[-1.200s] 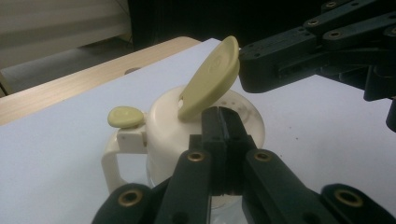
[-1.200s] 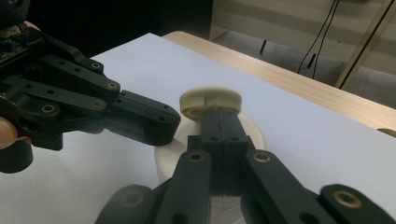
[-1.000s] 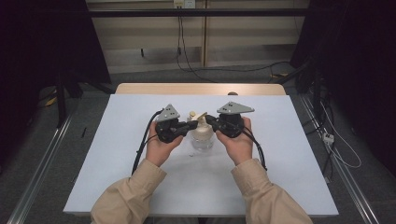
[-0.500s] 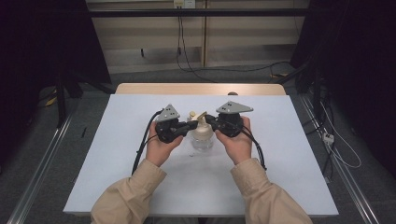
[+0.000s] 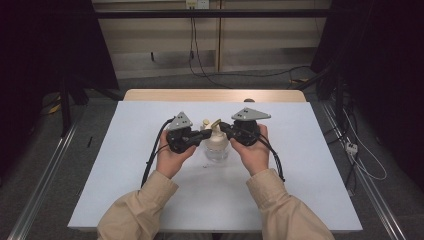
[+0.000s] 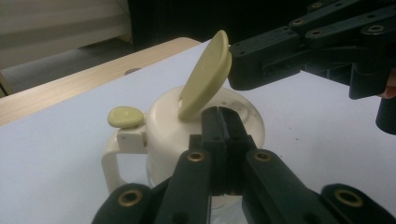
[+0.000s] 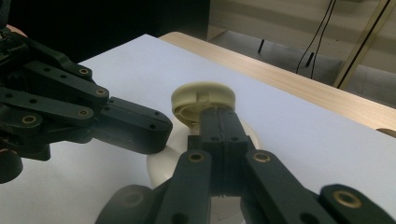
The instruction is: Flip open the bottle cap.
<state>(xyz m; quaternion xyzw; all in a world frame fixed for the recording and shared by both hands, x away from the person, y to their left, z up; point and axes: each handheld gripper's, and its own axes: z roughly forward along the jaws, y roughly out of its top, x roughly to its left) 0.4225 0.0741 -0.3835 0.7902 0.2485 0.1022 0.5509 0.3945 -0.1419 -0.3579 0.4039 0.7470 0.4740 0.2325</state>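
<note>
A small clear cup [image 5: 217,152] with a cream lid [image 6: 168,126] stands in the middle of the white table [image 5: 125,165]. Its yellowish flip cap [image 6: 205,74] is tilted up, and a small round button [image 6: 125,116] sits above the handle [image 6: 108,161]. My left gripper [image 6: 219,114] is shut, with its tips over the lid just below the cap and nothing between the jaws. From the other side my right gripper [image 7: 218,116] is also shut, its tips right behind the raised flip cap [image 7: 201,98]. In the high view the left gripper [image 5: 206,134] and right gripper [image 5: 223,128] meet over the cup.
A wooden strip [image 5: 215,95] runs along the table's far edge. Metal rails [image 5: 45,175] flank the table on the floor, and cables [image 5: 360,155] lie to the right. Bare white tabletop lies all around the cup.
</note>
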